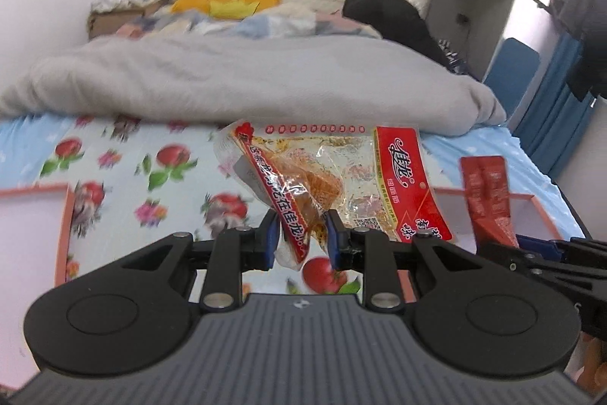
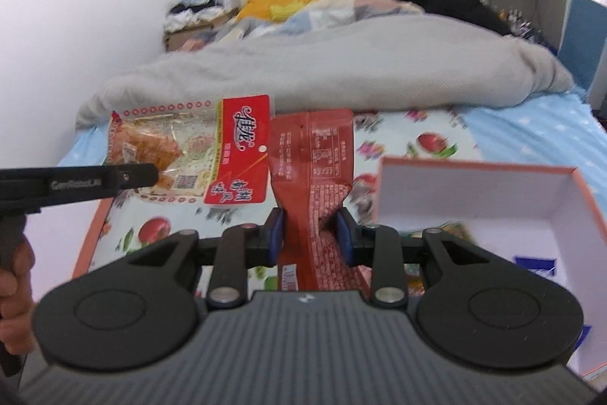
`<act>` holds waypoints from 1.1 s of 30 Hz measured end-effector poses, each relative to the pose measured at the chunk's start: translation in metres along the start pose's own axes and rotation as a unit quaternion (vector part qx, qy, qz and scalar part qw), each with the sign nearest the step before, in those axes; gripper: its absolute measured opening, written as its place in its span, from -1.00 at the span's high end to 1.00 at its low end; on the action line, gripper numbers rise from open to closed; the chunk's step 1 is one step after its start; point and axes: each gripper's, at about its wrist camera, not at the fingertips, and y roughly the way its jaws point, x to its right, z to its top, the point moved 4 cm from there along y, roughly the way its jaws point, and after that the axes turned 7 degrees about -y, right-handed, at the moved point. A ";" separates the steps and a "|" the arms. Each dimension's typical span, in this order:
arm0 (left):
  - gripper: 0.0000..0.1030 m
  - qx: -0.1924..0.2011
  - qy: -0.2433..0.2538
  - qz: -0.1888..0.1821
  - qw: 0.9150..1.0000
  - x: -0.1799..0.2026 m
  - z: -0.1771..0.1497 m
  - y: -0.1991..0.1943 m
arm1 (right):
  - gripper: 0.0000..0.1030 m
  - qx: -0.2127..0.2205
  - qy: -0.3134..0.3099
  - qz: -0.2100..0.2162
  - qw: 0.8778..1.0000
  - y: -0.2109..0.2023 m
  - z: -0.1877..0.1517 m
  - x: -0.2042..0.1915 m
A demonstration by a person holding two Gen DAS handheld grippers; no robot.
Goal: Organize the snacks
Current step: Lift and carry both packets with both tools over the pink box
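Red pouch (image 2: pixel 313 154), floral sheet (image 1: pixel 151 177)

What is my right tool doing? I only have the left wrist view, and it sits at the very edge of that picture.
Observer: The right tool is shut on the dark red packet, pinching its crumpled middle.
Operator: Is the box near it open?
Observer: Yes, the white-lined box stands open, to the right of that tool.
Operator: Anything inside?
Observer: A blue-labelled item shows on its floor; I cannot tell what it is.
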 end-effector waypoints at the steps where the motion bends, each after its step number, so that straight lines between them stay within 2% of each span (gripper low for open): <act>1: 0.42 0.003 0.002 -0.005 1.000 0.006 0.004 -0.002 | 0.38 0.004 0.005 -0.004 1.000 -0.003 0.002 0.007; 6: 0.42 0.023 0.021 -0.034 0.999 0.044 0.027 -0.011 | 0.40 0.021 0.015 -0.026 0.999 -0.015 0.011 0.034; 18: 0.42 0.023 0.059 -0.108 0.992 0.134 0.047 -0.001 | 0.41 0.052 0.035 -0.095 0.994 -0.040 0.030 0.091; 25: 0.42 -0.019 0.089 -0.138 0.986 0.177 0.022 0.031 | 0.41 0.028 0.062 -0.138 0.988 -0.031 0.010 0.125; 33: 0.41 -0.091 0.127 -0.140 0.978 0.191 -0.030 0.069 | 0.40 -0.032 0.107 -0.151 0.982 -0.014 -0.042 0.140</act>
